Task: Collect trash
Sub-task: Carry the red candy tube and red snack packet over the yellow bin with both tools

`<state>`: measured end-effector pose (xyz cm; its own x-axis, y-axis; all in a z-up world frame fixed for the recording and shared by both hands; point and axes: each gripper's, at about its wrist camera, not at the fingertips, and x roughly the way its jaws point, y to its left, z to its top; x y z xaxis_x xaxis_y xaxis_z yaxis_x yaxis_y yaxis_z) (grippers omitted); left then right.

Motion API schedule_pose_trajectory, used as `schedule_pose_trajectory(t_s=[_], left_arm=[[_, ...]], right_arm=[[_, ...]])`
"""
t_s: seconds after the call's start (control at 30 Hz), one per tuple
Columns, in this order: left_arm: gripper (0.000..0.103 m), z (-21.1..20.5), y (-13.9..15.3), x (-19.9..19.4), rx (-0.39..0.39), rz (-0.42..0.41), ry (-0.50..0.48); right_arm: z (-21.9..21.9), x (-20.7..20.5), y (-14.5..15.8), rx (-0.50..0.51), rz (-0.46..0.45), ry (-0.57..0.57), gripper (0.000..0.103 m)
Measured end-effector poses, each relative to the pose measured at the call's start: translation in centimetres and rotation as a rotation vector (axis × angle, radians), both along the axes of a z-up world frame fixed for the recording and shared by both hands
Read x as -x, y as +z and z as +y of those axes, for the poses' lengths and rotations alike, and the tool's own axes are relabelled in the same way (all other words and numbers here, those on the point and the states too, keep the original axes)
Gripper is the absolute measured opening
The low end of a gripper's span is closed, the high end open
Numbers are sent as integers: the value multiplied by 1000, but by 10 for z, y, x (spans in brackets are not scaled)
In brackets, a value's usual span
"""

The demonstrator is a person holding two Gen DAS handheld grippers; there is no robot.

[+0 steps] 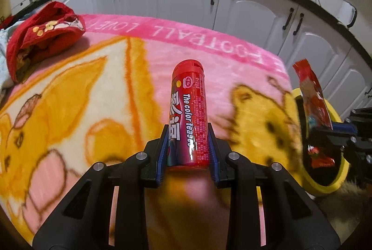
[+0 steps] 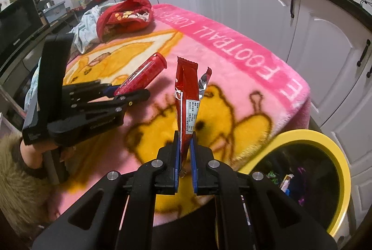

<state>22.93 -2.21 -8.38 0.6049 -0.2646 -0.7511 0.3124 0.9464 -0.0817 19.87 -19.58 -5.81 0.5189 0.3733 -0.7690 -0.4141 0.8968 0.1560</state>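
Note:
A red candy tube [image 1: 188, 96] with white lettering stands up between the blue pads of my left gripper [image 1: 188, 131], which is shut on its lower part, above the pink and yellow blanket [image 1: 93, 87]. The right wrist view shows the same tube [image 2: 144, 74] sticking out of the left gripper [image 2: 130, 94] at the left. My right gripper [image 2: 185, 136] is shut on a torn red snack wrapper [image 2: 187, 91] that rises upright from its pads. In the left wrist view the wrapper [image 1: 311, 96] hangs over the yellow-rimmed bin [image 1: 332, 187].
The yellow-rimmed bin [image 2: 325, 136] sits by the blanket's right edge, with wrappers [image 2: 286, 180] inside. A red embroidered cloth [image 2: 125, 17] lies on the far left of the blanket. White cabinets [image 2: 255, 5] stand behind. A fur-trimmed sleeve [image 2: 14, 168] is at the lower left.

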Motion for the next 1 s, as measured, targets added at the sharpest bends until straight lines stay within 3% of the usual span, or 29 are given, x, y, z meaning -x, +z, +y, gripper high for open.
schedule_pose_trajectory(t_s=[0.43,1.0], left_arm=[[22,-48,33,39,90,-80,-80],[22,-103,54,65,187,-134,-162]], right_arm=[[-54,23,24,-34,-61,-76,8],[-118,43,39,-59,-121,-188,8]])
